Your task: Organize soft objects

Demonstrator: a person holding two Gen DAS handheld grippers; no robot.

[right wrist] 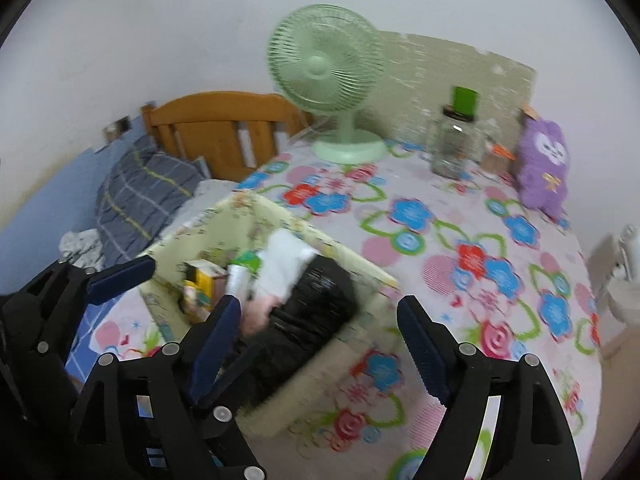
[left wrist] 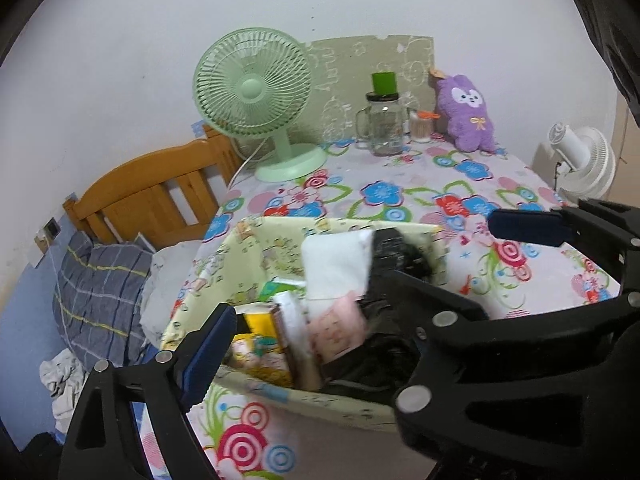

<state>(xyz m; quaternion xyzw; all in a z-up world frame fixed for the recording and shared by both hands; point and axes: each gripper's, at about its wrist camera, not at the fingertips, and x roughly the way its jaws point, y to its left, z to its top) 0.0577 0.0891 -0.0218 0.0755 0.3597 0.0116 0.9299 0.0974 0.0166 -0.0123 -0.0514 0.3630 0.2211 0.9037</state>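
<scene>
Black folded cloth (right wrist: 312, 312) in fabric box (right wrist: 280, 216), long axis along box; both jaws open, empty.

The right tool (right wrist: 320, 344) gapes empty above the fabric box (right wrist: 352, 340) holding a black bundle (right wrist: 316, 304).

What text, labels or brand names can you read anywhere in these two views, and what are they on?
None is readable.
Yellow box in the fabric bin: printed packaging, too blurred to read.
Green and white packet in the bin: print too small to read.
Pink cloth: faint marks, blurred.
Tag on the purple plush toy: too small to read.
Wall sheet behind the green fan: line drawings only, no legible words.
</scene>
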